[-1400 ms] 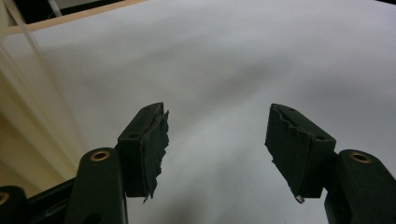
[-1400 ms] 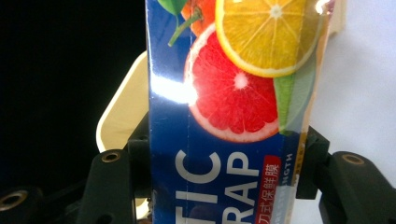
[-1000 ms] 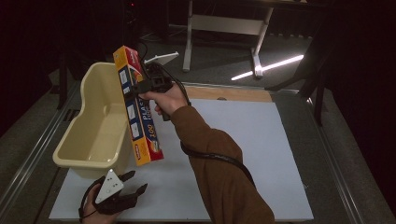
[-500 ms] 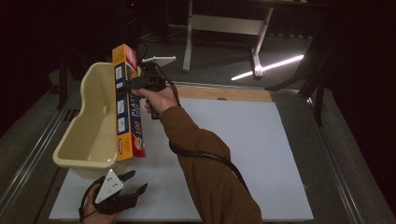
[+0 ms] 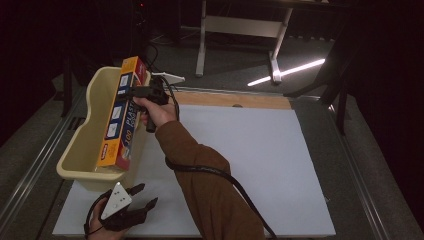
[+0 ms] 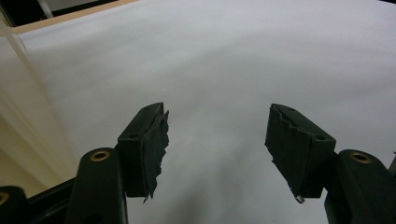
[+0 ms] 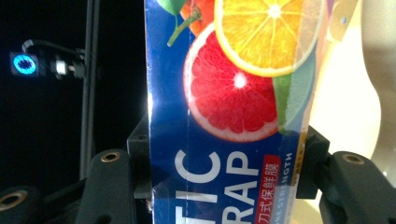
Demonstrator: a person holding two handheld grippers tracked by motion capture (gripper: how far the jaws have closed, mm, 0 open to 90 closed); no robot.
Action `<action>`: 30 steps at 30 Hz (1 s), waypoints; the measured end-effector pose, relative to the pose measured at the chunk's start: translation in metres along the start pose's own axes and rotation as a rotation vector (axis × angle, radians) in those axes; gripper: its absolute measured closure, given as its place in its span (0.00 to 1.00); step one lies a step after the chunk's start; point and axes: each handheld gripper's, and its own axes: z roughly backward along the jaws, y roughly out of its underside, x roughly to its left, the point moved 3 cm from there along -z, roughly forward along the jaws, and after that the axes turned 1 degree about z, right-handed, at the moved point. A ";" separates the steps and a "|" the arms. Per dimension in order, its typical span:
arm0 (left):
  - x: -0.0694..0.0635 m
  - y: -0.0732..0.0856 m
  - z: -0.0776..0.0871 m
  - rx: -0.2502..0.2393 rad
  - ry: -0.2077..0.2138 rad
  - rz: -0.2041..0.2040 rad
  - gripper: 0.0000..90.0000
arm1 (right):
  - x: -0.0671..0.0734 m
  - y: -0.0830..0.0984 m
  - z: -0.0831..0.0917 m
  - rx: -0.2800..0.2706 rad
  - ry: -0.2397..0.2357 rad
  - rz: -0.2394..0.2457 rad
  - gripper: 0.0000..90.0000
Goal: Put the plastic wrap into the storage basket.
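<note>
- Plastic wrap box (image 5: 119,117): a long carton, orange on its top face with blue side panels. In the high view I see it lying lengthwise over the cream plastic tub (image 5: 80,145). Its near end sits down at the tub's near rim; its far end is raised above the far rim, so it slopes.
- In the right gripper view the box (image 7: 233,116) shows a blue face printed with a cut grapefruit and orange slice, plus white letters reading "TIC" and "RAP" with a red label strip beside them.
- Right claw (image 5: 135,92): closed on the box near its far end. In the right gripper view I see a black jaw pressed against each long side of the carton (image 7: 224,186). The right hand (image 5: 156,111) wraps the handle just beside the tub's right wall, brown sleeve (image 5: 210,185) running back toward the bottom edge, black cable (image 5: 220,175) draped across it.
- Tub: stands on the left part of the white desk (image 5: 260,160), overhanging toward the metal rail at the left. Pale inner wall visible past the box in the right gripper view (image 7: 355,93).
- Left claw (image 5: 142,196): held by the left hand (image 5: 102,225) low over the near left corner of the desk, just in front of the tub, grey three-cornered plate on top. Jaws spread wide with nothing between them; in the left gripper view (image 6: 217,140) I see bare white desk in the gap and the tub's cream wall (image 6: 18,130) at the left edge.
- Beyond the desk: a wooden strip (image 5: 235,100) along its far edge, then dark floor with a white stand frame (image 5: 240,30) and a bright light streak (image 5: 290,71).
</note>
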 end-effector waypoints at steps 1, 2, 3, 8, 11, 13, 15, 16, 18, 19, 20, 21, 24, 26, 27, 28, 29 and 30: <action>0.000 0.000 0.000 0.000 0.000 0.000 0.43 | 0.000 0.000 0.000 0.000 0.000 0.000 0.46; 0.000 0.000 0.000 -0.004 0.001 0.010 0.43 | -0.002 0.000 -0.002 -0.007 -0.005 -0.015 0.46; 0.000 0.000 0.001 -0.005 0.001 0.011 0.43 | -0.006 0.001 -0.006 -0.017 -0.007 -0.023 0.46; 0.001 0.000 0.001 -0.007 -0.002 0.011 0.43 | -0.009 0.002 -0.012 -0.021 0.003 -0.021 0.46; 0.001 0.000 0.001 -0.009 -0.001 0.011 0.43 | -0.012 0.002 -0.014 -0.021 -0.001 -0.027 0.45; 0.001 0.000 0.002 -0.010 -0.001 0.010 0.43 | -0.013 0.002 -0.015 -0.020 -0.005 -0.034 0.45; 0.001 0.001 0.002 -0.010 -0.002 0.011 0.43 | -0.014 0.003 -0.015 -0.023 -0.006 -0.038 0.45; 0.001 0.001 0.002 -0.010 -0.002 0.012 0.43 | -0.016 0.003 -0.016 -0.027 -0.010 -0.047 0.45; 0.000 0.001 0.002 -0.013 -0.002 0.013 0.43 | -0.018 0.003 -0.016 -0.029 -0.008 -0.058 0.45; 0.000 0.001 0.002 -0.013 -0.002 0.014 0.43 | -0.019 0.003 -0.017 -0.029 -0.007 -0.059 0.45; 0.000 0.001 0.002 -0.013 -0.003 0.014 0.43 | -0.020 0.003 -0.016 -0.030 -0.011 -0.061 0.45; 0.001 0.001 0.002 -0.012 -0.003 0.014 0.43 | -0.020 0.003 -0.017 -0.032 -0.014 -0.060 0.45; 0.001 0.001 0.002 -0.012 -0.005 0.014 0.43 | -0.020 0.004 -0.017 -0.036 -0.007 -0.067 0.44; 0.001 0.001 0.003 -0.014 -0.007 0.016 0.43 | -0.021 0.004 -0.018 -0.037 -0.006 -0.072 0.44; 0.001 0.001 0.003 -0.013 -0.007 0.017 0.43 | -0.022 0.004 -0.019 -0.038 -0.006 -0.077 0.44; 0.001 0.001 0.003 -0.012 -0.008 0.019 0.43 | -0.023 0.004 -0.019 -0.037 -0.006 -0.080 0.44; 0.001 0.002 0.003 -0.013 -0.009 0.019 0.43 | -0.024 0.004 -0.019 -0.037 -0.008 -0.084 0.44; 0.001 0.002 0.003 -0.013 -0.009 0.019 0.43 | -0.025 0.004 -0.020 -0.039 -0.011 -0.088 0.44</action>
